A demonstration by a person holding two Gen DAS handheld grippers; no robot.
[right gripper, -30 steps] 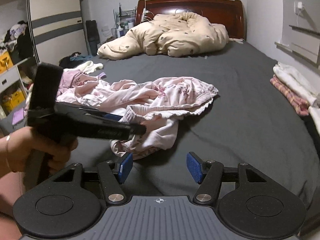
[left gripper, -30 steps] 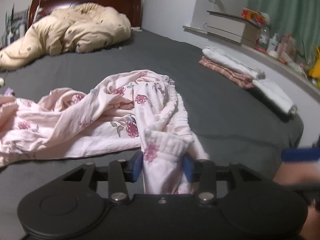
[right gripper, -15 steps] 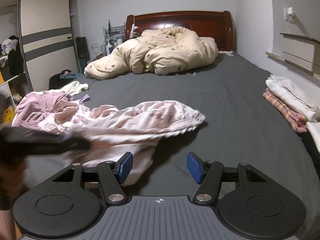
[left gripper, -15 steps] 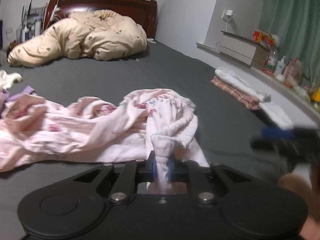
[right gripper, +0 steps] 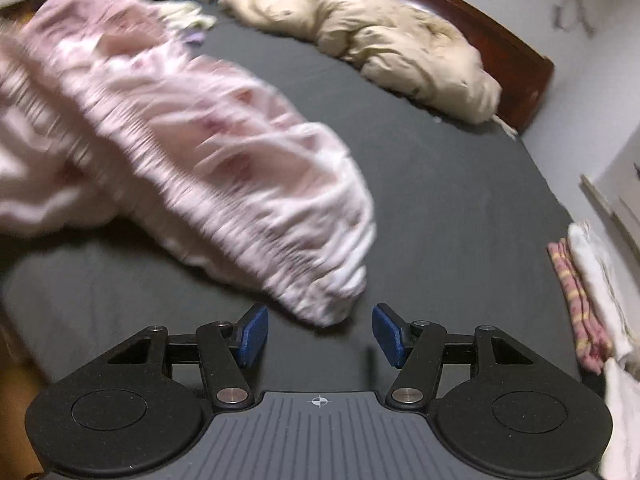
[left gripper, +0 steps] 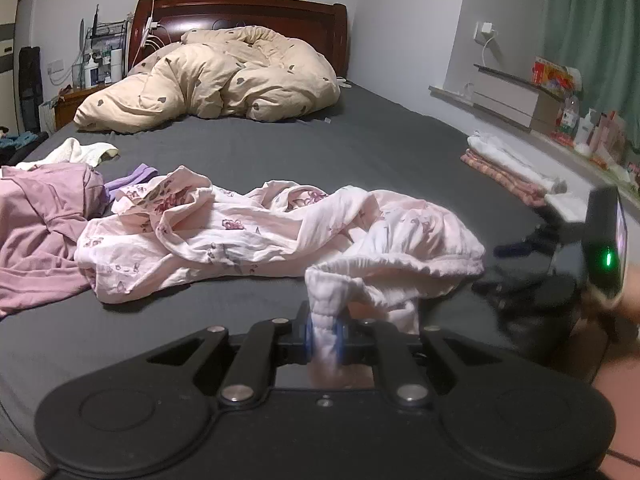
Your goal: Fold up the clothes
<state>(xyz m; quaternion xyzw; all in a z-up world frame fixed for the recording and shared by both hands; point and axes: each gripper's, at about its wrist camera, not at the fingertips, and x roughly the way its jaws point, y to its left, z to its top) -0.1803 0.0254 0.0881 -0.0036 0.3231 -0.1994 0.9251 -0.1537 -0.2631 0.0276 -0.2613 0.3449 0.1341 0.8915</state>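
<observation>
A pale pink floral garment (left gripper: 248,236) lies crumpled across the dark grey bed sheet (left gripper: 280,148). My left gripper (left gripper: 323,332) is shut on its gathered elastic edge, which stands up in a bunch between the blue pads. In the right wrist view the same pink floral garment (right gripper: 224,168) is blurred, and its ruffled edge ends just beyond my right gripper (right gripper: 319,334). That gripper is open, its blue pads wide apart with no cloth between them. In the left wrist view the right gripper's black body shows at the right edge, held by a hand.
A mauve garment (left gripper: 44,216) and a white one (left gripper: 80,152) lie at the left. A beige duvet (left gripper: 224,76) is heaped by the wooden headboard (left gripper: 240,8). Folded clothes (left gripper: 512,168) are stacked at the bed's right edge, below a cluttered ledge (left gripper: 568,120).
My left gripper closed on the pink garment's elastic edge and pulled back with it, stretching the cloth. My right gripper rolled and dropped toward the garment's ruffled edge.
</observation>
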